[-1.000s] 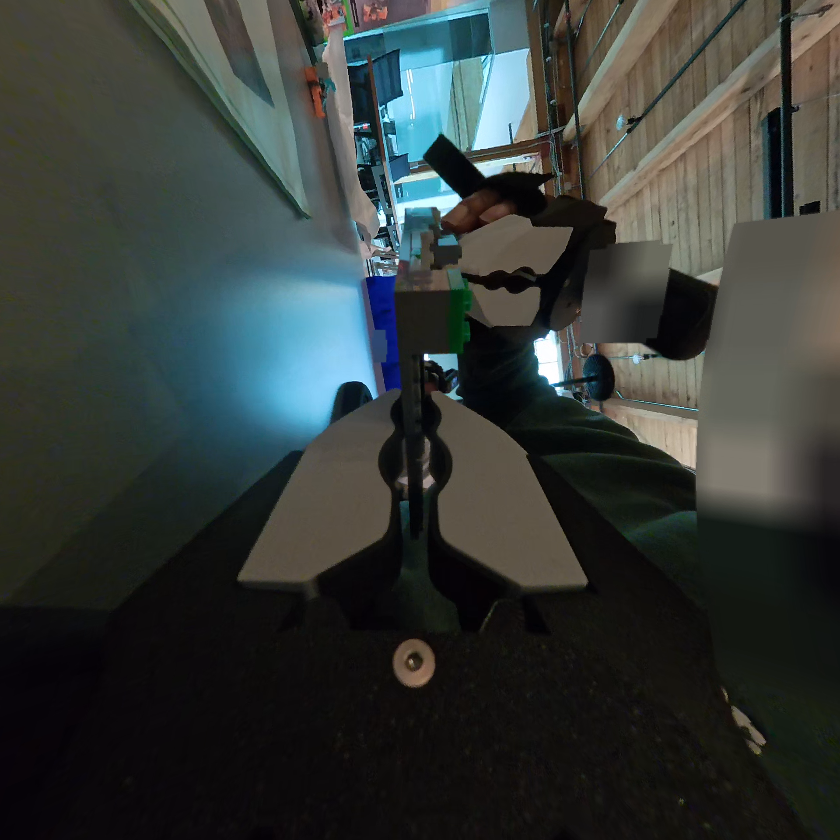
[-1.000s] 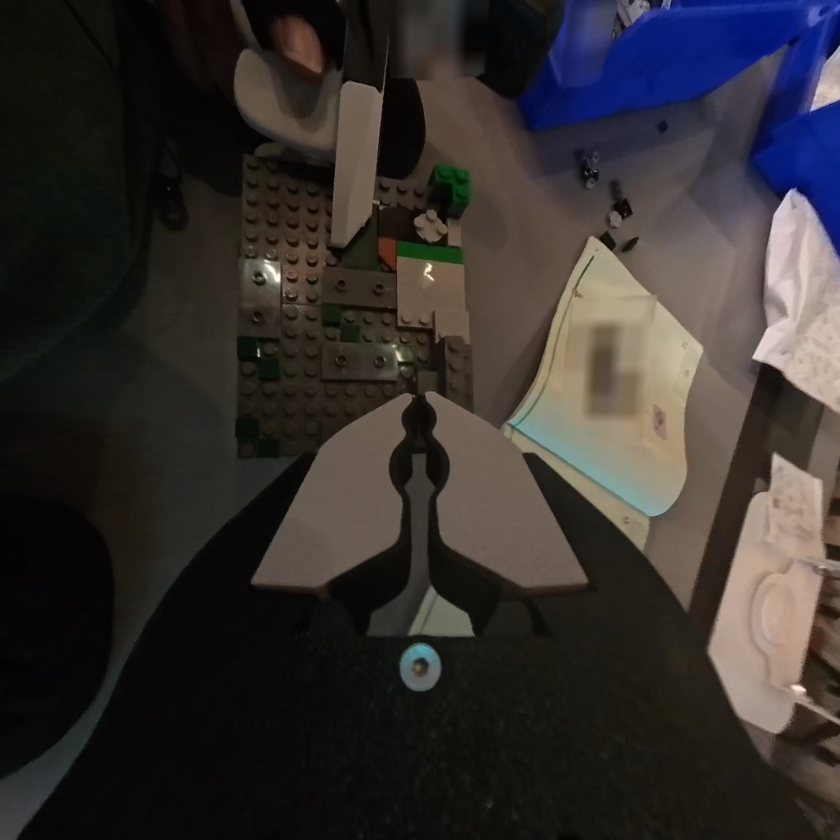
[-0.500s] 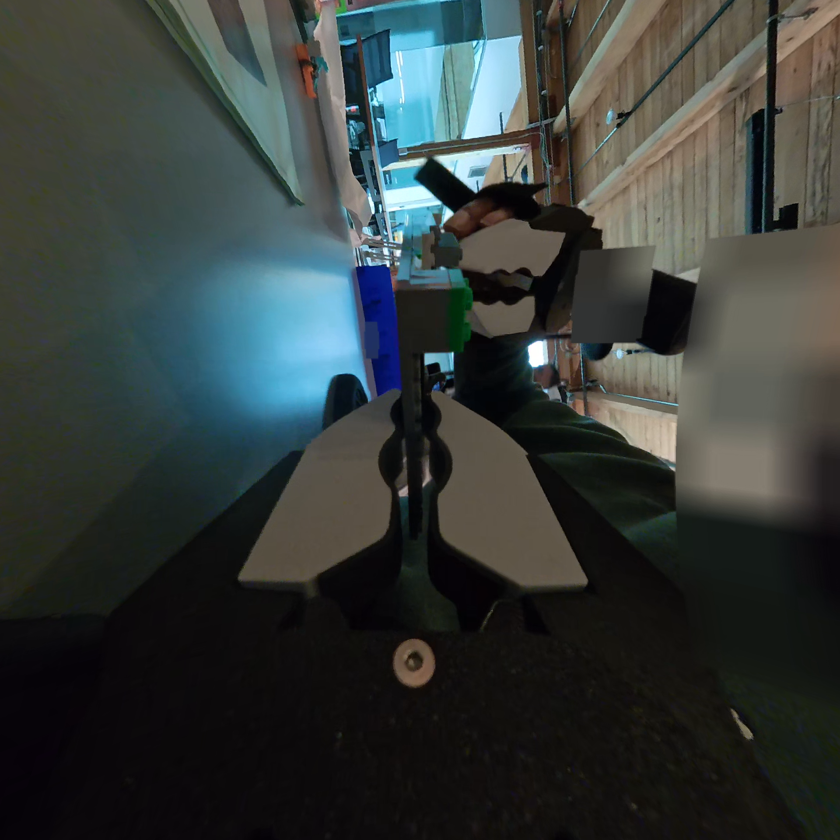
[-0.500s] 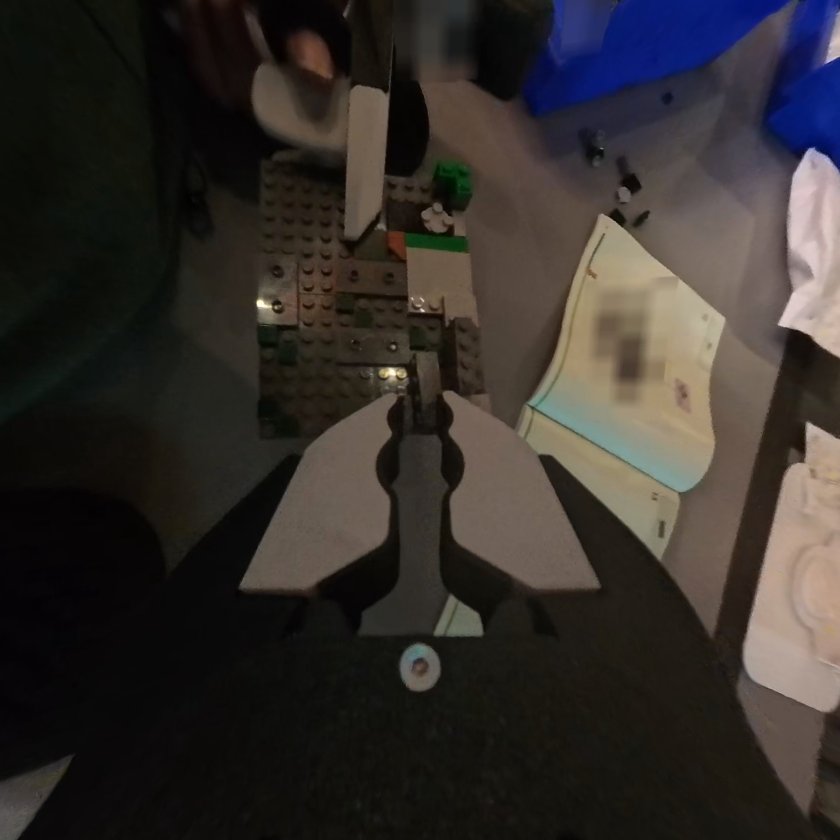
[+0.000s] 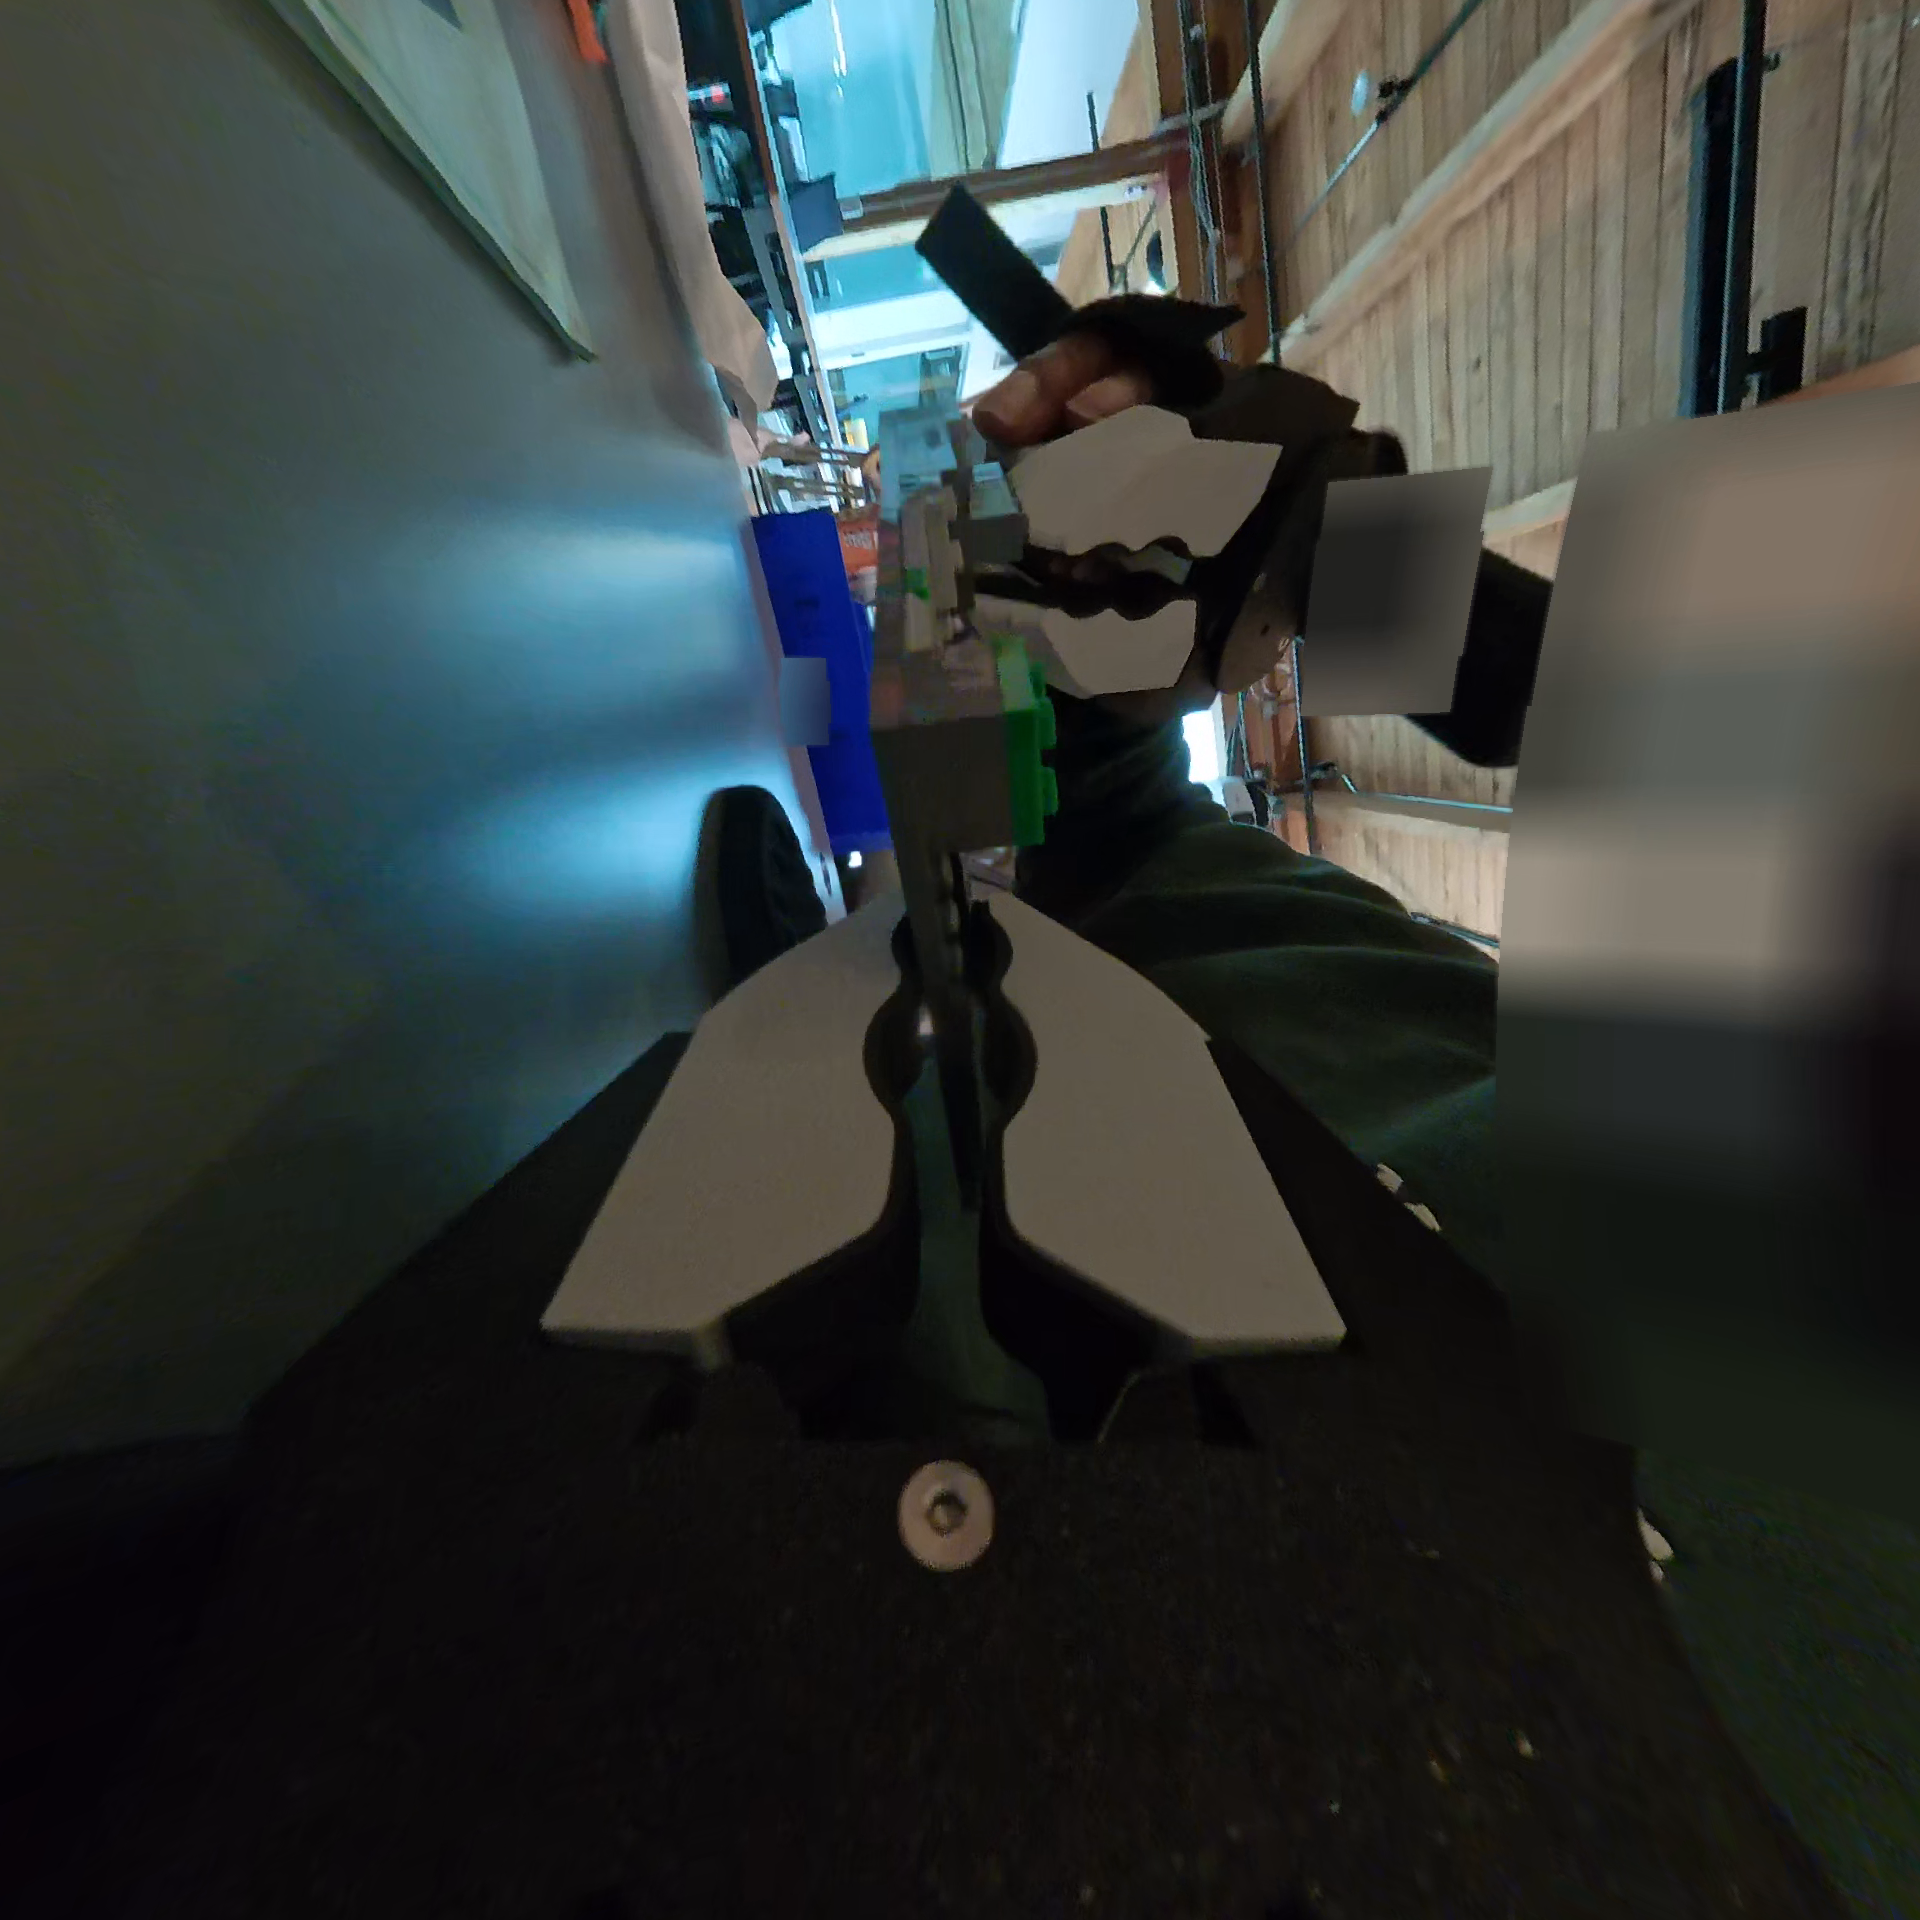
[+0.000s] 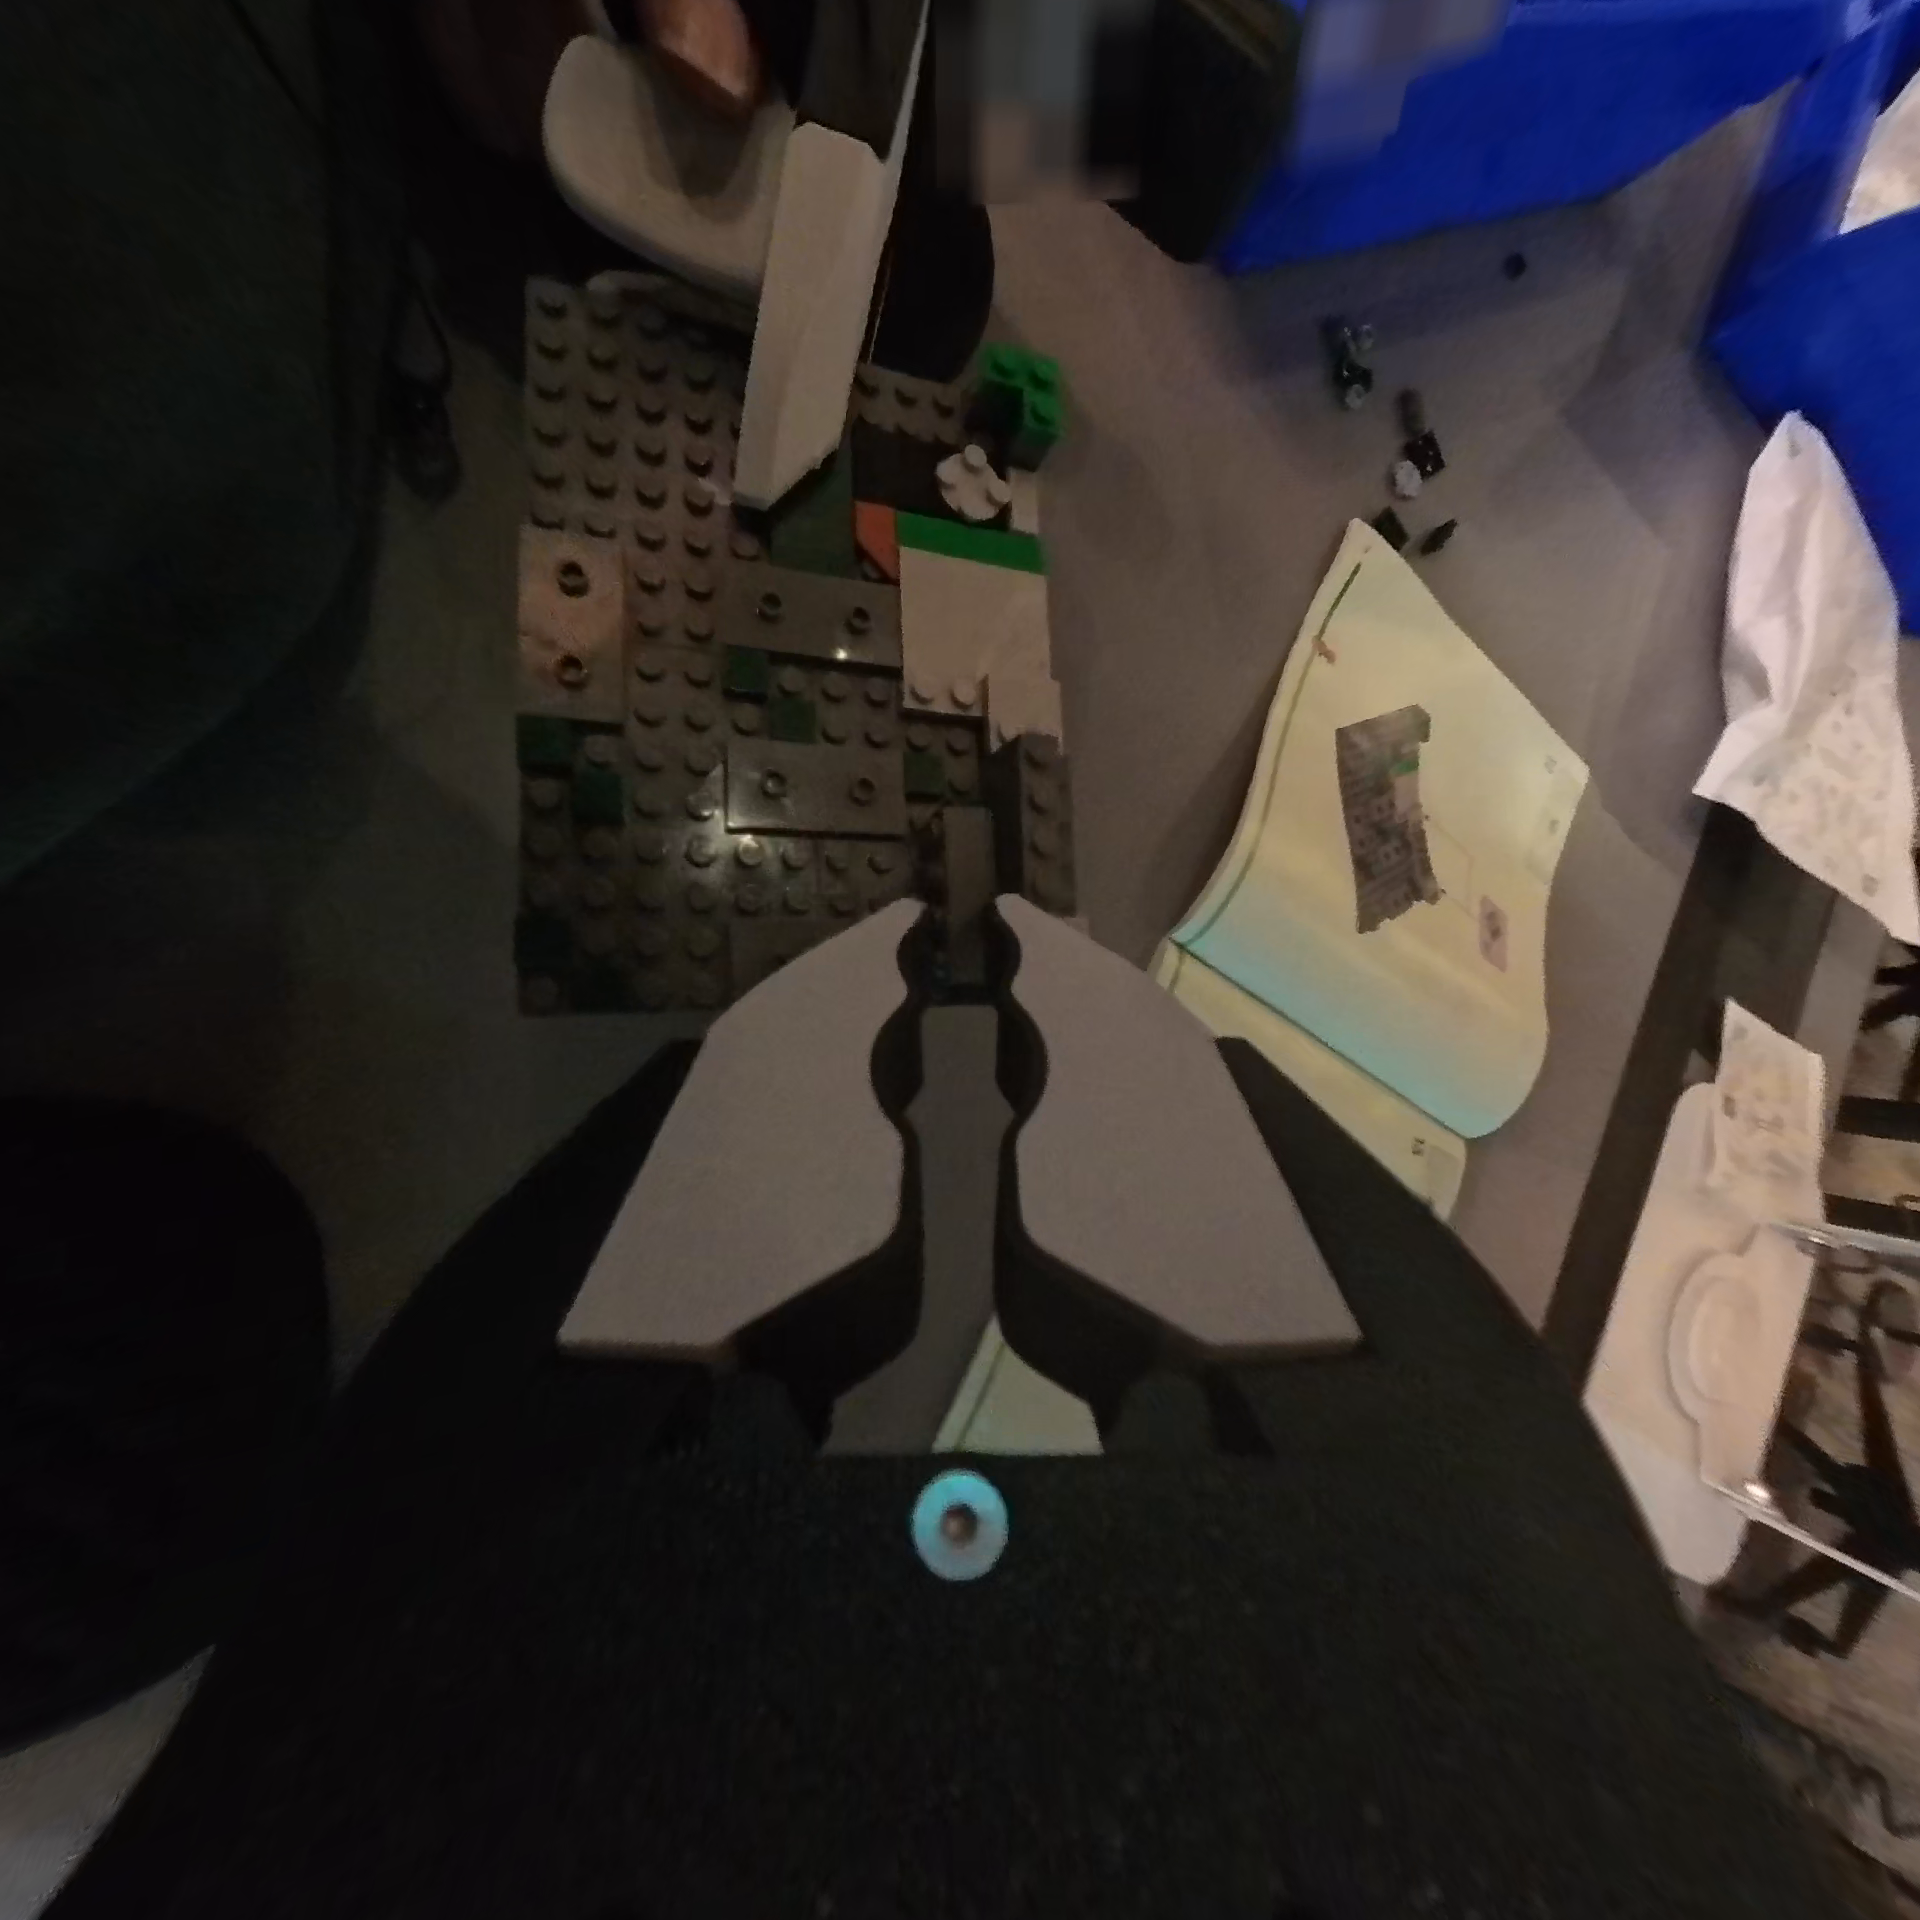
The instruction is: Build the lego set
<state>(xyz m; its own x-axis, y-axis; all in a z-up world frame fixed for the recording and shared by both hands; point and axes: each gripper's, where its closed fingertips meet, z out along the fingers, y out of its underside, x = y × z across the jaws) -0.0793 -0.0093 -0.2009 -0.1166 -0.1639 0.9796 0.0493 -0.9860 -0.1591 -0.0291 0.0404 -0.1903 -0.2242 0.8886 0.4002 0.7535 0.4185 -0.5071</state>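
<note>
The lego build is a dark grey studded baseplate (image 6: 613,447) with grey tiles, a green brick (image 6: 1023,390) and a small white round piece (image 6: 971,483). My left gripper (image 5: 951,914) is shut on the plate's edge and holds it off the grey table; the build shows edge-on in the left wrist view (image 5: 945,779). The left gripper also shows at the plate's far edge in the right wrist view (image 6: 790,478). My right gripper (image 6: 964,914) is closed around a small dark grey piece (image 6: 966,873) at the plate's near right corner. It also shows beyond the build in the left wrist view (image 5: 1003,577).
An open instruction booklet (image 6: 1382,831) lies on the table right of the plate. Blue bins (image 6: 1558,104) stand at the back right, with a few small loose pieces (image 6: 1413,457) in front of them. A hand (image 5: 1039,395) holds the right gripper. White paper lies at the far right. The left gripper's tips are roughly 8 centimetres from the right gripper's.
My right gripper's jaws were touching a second ago and now stand a piece's width apart around the dark grey piece. The plate has tilted slightly in my left gripper.
</note>
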